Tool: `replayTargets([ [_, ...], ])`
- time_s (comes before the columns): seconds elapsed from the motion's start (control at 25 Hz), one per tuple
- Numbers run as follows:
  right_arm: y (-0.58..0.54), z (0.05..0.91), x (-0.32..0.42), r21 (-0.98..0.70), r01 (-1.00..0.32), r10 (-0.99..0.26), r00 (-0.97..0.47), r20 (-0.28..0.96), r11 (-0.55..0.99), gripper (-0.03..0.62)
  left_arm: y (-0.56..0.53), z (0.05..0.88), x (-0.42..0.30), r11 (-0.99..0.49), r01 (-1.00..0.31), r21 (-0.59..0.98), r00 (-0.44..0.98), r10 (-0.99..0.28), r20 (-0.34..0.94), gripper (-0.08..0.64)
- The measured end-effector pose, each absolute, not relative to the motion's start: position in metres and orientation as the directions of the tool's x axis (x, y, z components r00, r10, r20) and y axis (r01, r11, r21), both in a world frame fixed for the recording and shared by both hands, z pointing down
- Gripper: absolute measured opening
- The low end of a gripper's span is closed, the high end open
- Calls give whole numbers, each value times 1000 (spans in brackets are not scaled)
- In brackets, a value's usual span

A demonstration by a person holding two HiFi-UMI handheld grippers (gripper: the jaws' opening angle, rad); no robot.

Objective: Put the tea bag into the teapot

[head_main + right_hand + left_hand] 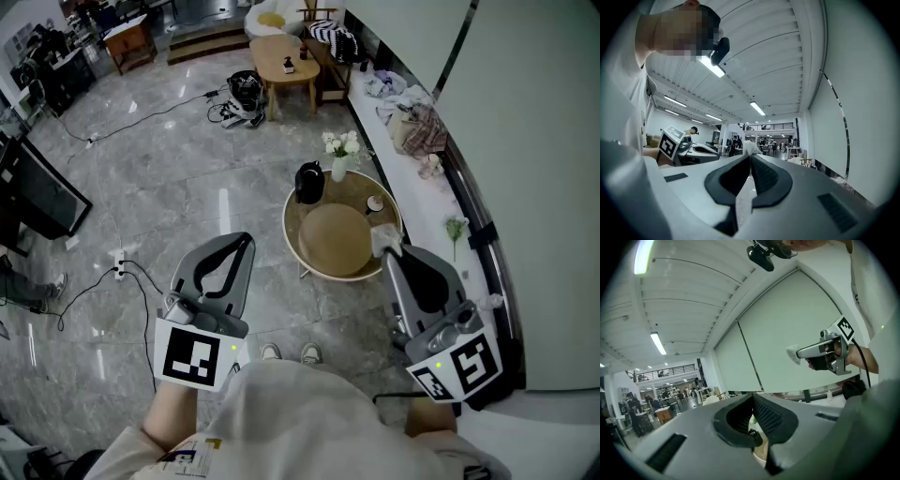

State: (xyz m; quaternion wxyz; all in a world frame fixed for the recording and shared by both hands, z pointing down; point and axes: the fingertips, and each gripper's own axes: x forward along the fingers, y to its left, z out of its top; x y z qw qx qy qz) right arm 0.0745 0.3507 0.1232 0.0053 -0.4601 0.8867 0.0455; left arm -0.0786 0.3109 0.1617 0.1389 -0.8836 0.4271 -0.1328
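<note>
The person stands over a low round table (298,246), a gripper in each hand. From the head view the right gripper (386,247) hangs above the table's near edge with the tea bag (381,235), a small white wad, pinched at its tip. Its own view confirms this: the jaws are pressed together and the bag's white corner (751,146) pokes out past them. The left gripper's view catches the same bag (792,354) from the side, held high against the pale wall. The left gripper (245,241) is off to the side over the floor, jaws closed with nothing between them. Only the head view shows the black teapot (309,182), at the table's far side beside a vase of flowers (340,150), well apart from the bag
</note>
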Motion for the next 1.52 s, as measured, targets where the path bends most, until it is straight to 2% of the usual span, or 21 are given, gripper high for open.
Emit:
replayTargets([
  [0.56,351,125,95,42,-831,-828,-557,-65,555,15,312,163,-66,-602,-705,-376,603,-787,129,8],
  [1.52,361,134,152,28,-792,-788,-610,-83,610,15,338,165,-2,-567,-717,-406,584,-806,94,8],
])
